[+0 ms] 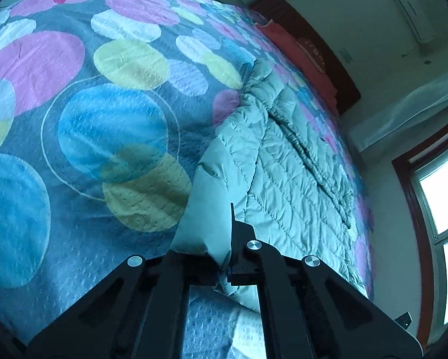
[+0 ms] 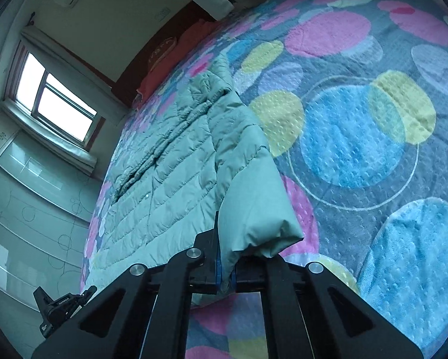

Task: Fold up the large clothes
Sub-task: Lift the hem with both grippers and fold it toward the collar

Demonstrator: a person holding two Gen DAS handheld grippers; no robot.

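A pale green quilted puffer jacket (image 1: 286, 161) lies spread on a bed with a circle-patterned cover (image 1: 83, 125). My left gripper (image 1: 224, 269) is shut on a smooth puffy edge of the jacket (image 1: 206, 218), lifted a little off the bed. In the right wrist view the same jacket (image 2: 170, 179) stretches away to the left, and my right gripper (image 2: 227, 278) is shut on another smooth puffy part (image 2: 254, 215), likely a sleeve end. The pinched fabric hides the fingertips.
The bed cover (image 2: 358, 149) spreads wide beside the jacket. A red pillow (image 1: 298, 51) and dark headboard lie at the far end. A window (image 2: 56, 104) and wardrobe doors (image 2: 29, 203) stand past the bed's edge. A black clamp device (image 2: 59, 305) sits low.
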